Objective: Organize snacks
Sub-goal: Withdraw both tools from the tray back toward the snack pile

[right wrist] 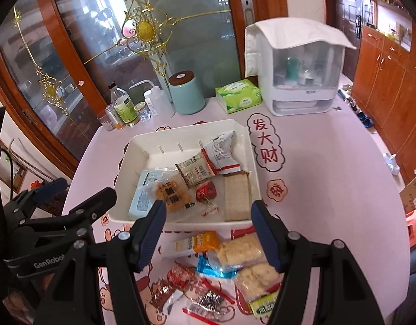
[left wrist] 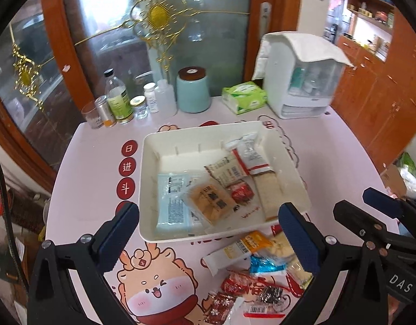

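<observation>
Your left gripper [left wrist: 208, 233] has its blue-padded fingers spread wide with nothing between them, poised above the near edge of the shallow white rectangular plastic tray [left wrist: 164, 140] that sits in the middle of the pale pink cartoon-printed tablecloth [left wrist: 94, 157]. Your right gripper [right wrist: 210, 233] is just as wide open and holds nothing; it hangs over the near rim of the same tray, just to the right of the left tool. Inside the tray you have a pale blue flat packet [left wrist: 172, 203] at the near left, a clear-wrapped orange pastry [left wrist: 209, 203] overlapping its right edge, a small red wrapped candy [left wrist: 241, 192] just right of that, a long beige wafer bar [left wrist: 268, 189] along the right side, a cream printed sachet [left wrist: 226, 172] behind the candy, and a white-and-red crinkled pouch [left wrist: 248, 154] at the far right. The snacks not yet in the tray lie loose on the cloth near you: an orange-and-white bar wrapper [right wrist: 198, 243] closest to the tray, a shiny blue foil sweet [right wrist: 212, 268] just nearer, two clear packs of puffed rice cakes [right wrist: 240, 252] to the right, red wrapped candies [right wrist: 180, 273] to the left, and a silver foil piece [right wrist: 212, 300] nearest. At the far edge of the table stand a light blue ceramic canister with a brown lid [left wrist: 193, 92], a green tissue pack [left wrist: 244, 97], a white plastic cabinet draped with a white cloth [left wrist: 302, 81], and a cluster of small bottles and jars [left wrist: 121, 105] at the far left.
</observation>
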`<action>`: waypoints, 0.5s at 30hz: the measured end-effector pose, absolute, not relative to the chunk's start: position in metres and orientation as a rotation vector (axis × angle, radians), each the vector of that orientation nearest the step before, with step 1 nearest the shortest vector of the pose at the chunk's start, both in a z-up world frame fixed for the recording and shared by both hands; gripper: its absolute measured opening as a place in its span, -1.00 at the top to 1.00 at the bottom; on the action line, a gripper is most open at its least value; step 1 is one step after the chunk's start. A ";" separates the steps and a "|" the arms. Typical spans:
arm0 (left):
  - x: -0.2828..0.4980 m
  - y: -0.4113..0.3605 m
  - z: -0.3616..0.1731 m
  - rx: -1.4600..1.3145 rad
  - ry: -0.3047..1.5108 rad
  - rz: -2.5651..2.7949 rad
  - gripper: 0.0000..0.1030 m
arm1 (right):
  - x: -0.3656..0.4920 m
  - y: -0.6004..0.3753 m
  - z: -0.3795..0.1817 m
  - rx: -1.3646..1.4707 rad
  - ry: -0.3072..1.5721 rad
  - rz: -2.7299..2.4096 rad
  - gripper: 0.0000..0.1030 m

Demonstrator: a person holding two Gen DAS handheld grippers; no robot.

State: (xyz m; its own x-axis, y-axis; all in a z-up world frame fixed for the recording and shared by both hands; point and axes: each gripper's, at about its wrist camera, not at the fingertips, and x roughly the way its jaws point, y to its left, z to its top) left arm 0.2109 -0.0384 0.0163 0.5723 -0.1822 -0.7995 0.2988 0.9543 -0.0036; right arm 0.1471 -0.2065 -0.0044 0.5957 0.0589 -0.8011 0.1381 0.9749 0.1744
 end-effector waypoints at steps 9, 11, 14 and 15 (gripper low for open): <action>0.165 -0.045 0.029 0.177 0.829 -0.406 -0.99 | 0.096 -0.212 0.002 0.165 0.904 -0.112 -0.28; 0.156 -0.047 0.028 0.197 0.814 -0.428 -0.99 | 0.085 -0.215 -0.001 0.147 0.907 -0.135 -0.28; 0.142 -0.050 0.019 0.228 0.807 -0.465 -0.99 | 0.068 -0.221 -0.011 0.143 0.924 -0.158 -0.28; 0.138 -0.052 0.015 0.238 0.808 -0.473 -0.99 | 0.062 -0.224 -0.015 0.147 0.932 -0.162 -0.28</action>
State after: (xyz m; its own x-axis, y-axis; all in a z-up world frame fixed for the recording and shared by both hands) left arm 0.1381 -0.0515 0.0153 0.5945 -0.3142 -0.7402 0.4921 0.8701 0.0260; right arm 0.0618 -0.2240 -0.0149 0.5855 -0.0752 -0.8072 0.2016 0.9779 0.0552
